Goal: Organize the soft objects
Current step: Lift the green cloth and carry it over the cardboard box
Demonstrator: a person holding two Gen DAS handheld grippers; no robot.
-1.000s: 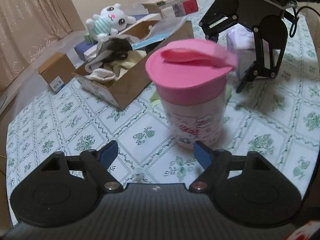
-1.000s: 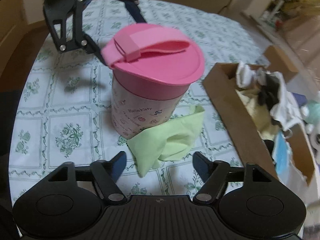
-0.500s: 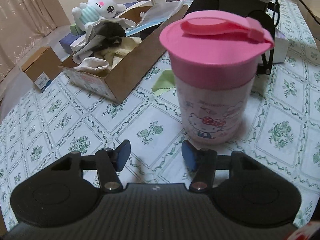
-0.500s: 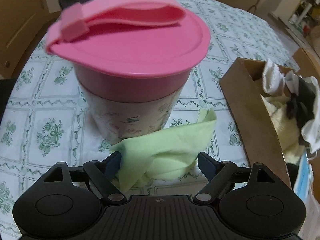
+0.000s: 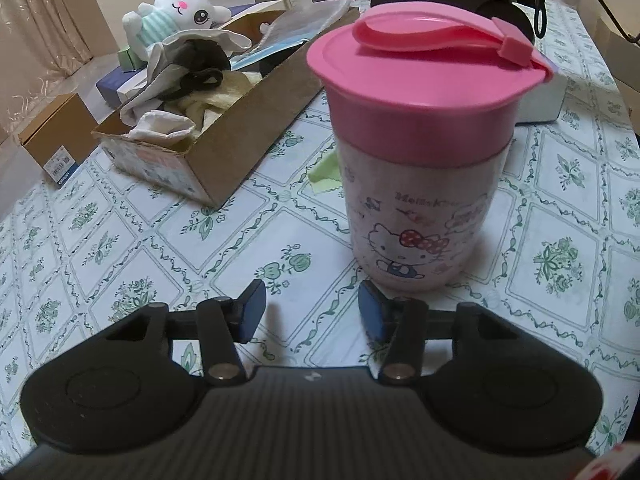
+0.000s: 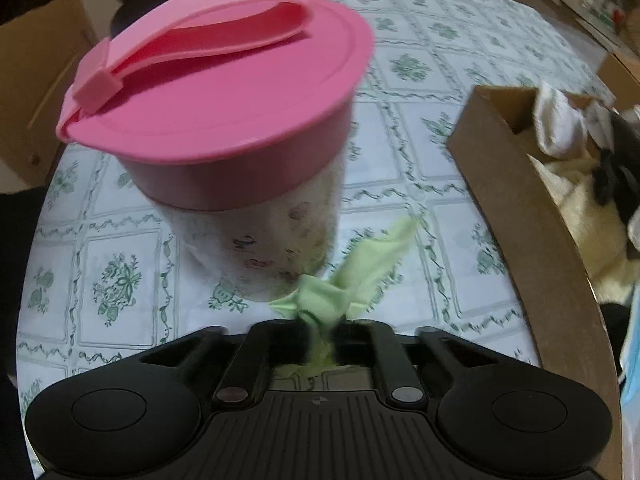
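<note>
Gripping: right hand-held gripper (image 6: 320, 326), jaws just closed, pinches the green cloth (image 6: 352, 276) on the counter (image 6: 404, 128) beside the pink-lidded cup (image 6: 240, 128).
Left hand-held gripper (image 5: 310, 308): jaws narrowing, parted, nothing between them.
Cardboard box (image 6: 516, 200): right of cloth.

The cup (image 5: 420, 216) looks like smooth plastic, its pink lid (image 5: 424, 80) faintly glossy, the printed body matt. The green cloth (image 6: 352, 280) is thin, soft fabric. The box (image 5: 224, 148) is matt brown cardboard. The plush toy (image 5: 176, 12) is fuzzy. A smooth printed covering lies on the desk (image 5: 120, 248). Each hand-held gripper (image 5: 308, 312) (image 6: 320, 330) is matt black plastic, ribbed at the base.
</note>
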